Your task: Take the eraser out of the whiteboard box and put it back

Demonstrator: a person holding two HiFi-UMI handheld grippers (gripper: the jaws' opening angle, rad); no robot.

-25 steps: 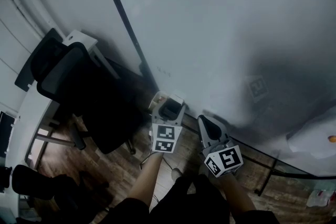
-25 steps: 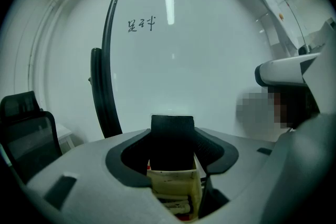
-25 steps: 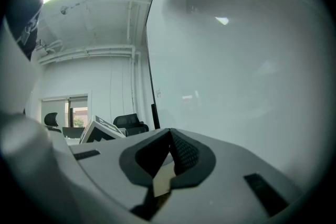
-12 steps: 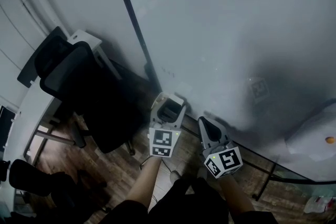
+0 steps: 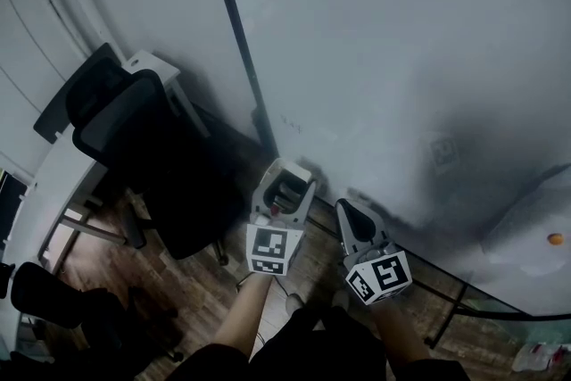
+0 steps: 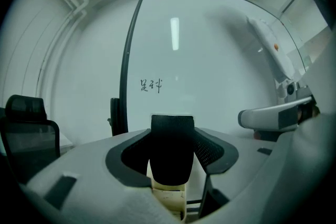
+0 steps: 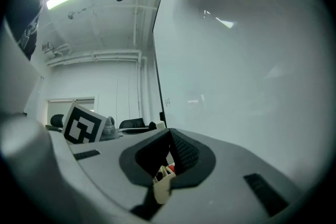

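Left gripper (image 5: 285,183) clamped on the black eraser (image 6: 172,149); right gripper (image 5: 346,210) closed with nothing between its jaws.
Both grippers point at the whiteboard (image 5: 401,58); the eraser stands upright between the left jaws, short of the board; a black frame strip (image 5: 236,31) runs up just to their left; an office chair (image 5: 152,156) stands well apart on the wooden floor (image 5: 187,290); compared with one second earlier, both grippers keep their places and the grip is unchanged.
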